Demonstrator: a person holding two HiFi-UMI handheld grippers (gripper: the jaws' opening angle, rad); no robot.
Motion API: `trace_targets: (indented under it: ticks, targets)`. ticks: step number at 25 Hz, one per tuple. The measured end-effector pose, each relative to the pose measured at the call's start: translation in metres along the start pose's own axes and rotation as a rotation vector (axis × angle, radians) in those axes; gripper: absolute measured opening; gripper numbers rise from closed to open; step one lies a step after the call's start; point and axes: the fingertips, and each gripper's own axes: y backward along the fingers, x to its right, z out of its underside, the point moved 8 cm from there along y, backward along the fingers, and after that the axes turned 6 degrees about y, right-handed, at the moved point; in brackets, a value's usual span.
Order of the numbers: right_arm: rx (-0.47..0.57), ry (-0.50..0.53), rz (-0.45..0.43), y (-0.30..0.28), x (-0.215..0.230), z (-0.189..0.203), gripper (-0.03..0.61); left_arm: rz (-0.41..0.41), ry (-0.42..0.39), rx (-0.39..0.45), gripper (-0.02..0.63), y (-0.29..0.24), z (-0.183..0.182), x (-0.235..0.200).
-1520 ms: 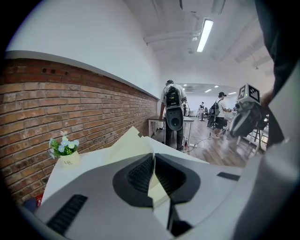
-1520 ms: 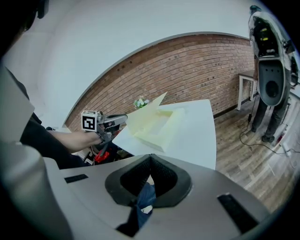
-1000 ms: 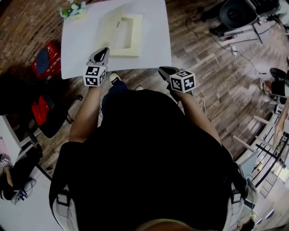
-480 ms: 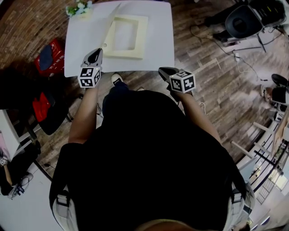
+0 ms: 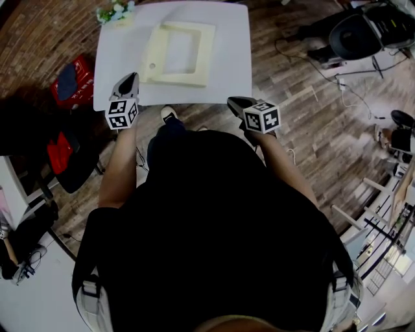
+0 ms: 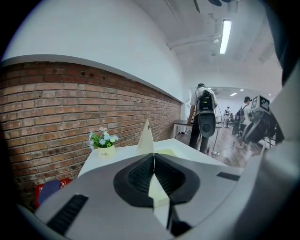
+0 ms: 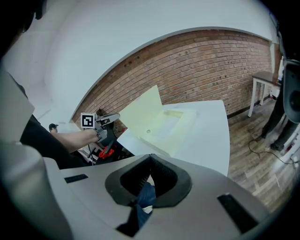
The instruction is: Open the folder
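The white desk (image 5: 230,65) carries the cream folder (image 5: 194,78), which lies toward its far side, with a small flower pot (image 5: 111,11) at the far left corner. The folder's cover (image 5: 154,55) stood half over the base a second ago. Now it leans out to the left, with the inside laid bare. The left tool (image 5: 128,79) has drawn leftward with it, jaws clamped tight on the cover's edge. The right tool (image 5: 235,102) hangs closed and empty off the near edge. The folder looks nearly open, and I'd say the cover only needs laying flat.
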Motion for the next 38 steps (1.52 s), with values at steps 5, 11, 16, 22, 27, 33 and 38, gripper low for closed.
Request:
trace_targets:
  ticks: [5,11,16,22,27,33,38]
  targets:
    - [-0.001,-0.012,-0.014,-0.004,0.0,-0.001,0.023,-0.029,0.025,-0.001,0.014,0.005,0.003,-0.014]
    - [-0.002,-0.006,-0.002,-0.004,0.0,-0.005,0.023,-0.068,0.053,0.0,0.014,0.013,0.008,-0.03]
    - [0.0,-0.019,-0.011,-0.007,0.0,-0.006,0.023,-0.101,0.078,0.002,0.012,0.019,0.011,-0.044]
    - [-0.006,-0.013,-0.005,-0.01,0.002,-0.011,0.023,-0.132,0.107,0.004,0.012,0.022,0.014,-0.061]
    - [-0.009,-0.018,-0.011,-0.013,0.009,-0.013,0.023,-0.166,0.131,0.002,0.012,0.021,0.018,-0.071]
    - [-0.014,-0.021,-0.013,-0.017,0.013,-0.017,0.023,-0.208,0.157,-0.009,0.012,0.026,0.026,-0.086]
    - [-0.024,-0.019,-0.012,-0.027,0.013,-0.023,0.023,-0.234,0.178,-0.022,0.012,0.03,0.035,-0.104]
